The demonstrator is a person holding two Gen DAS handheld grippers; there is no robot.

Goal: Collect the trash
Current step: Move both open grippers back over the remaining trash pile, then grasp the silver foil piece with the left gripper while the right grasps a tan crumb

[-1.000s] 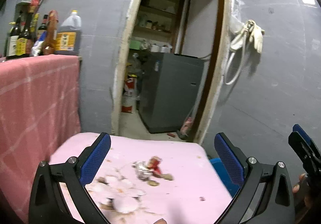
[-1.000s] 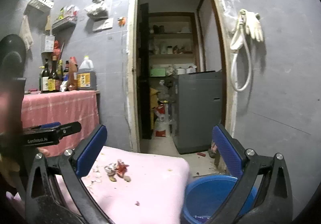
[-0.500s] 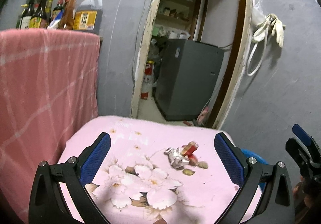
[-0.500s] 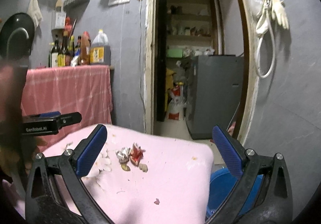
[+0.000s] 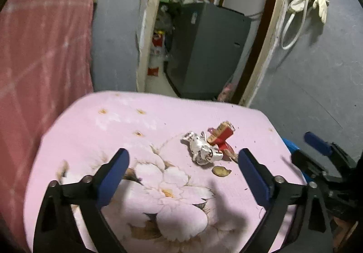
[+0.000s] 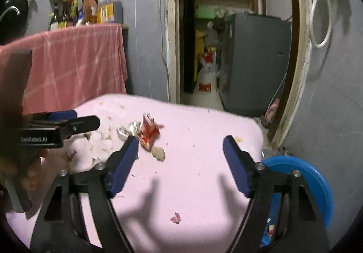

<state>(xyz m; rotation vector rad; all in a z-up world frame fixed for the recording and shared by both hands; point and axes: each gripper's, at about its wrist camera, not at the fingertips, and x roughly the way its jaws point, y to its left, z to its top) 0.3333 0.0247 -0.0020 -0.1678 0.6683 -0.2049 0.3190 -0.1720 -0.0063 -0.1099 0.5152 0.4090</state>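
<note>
Both grippers hang over a pink flowered cloth [image 5: 118,121] that covers a low surface. The left gripper [image 5: 182,159] has its blue-padded jaws apart, though they have just been closing a little, and only bare cloth lies between them; it holds nothing. The trash sits just ahead and to the right of its opening: a crumpled silver wrapper [image 5: 203,148] touching a red wrapper [image 5: 223,137], with a small brown scrap [image 5: 221,171] just beside them on the cloth. The right gripper [image 6: 180,146] also has its jaws spread with nothing gripped, and they too have just been narrowing. In the right wrist view its left finger tip stands just beside the red wrapper [image 6: 148,132] and the silver wrapper [image 6: 128,129], while a small pink shred [image 6: 175,217] lies on the cloth nearer the camera. A blue basin [image 6: 317,176] sits off the cloth's right edge, low beside the grey wall [image 6: 335,98]. The person's hand [image 6: 27,169] grips the left gripper's handle at the left edge of that view.
</note>
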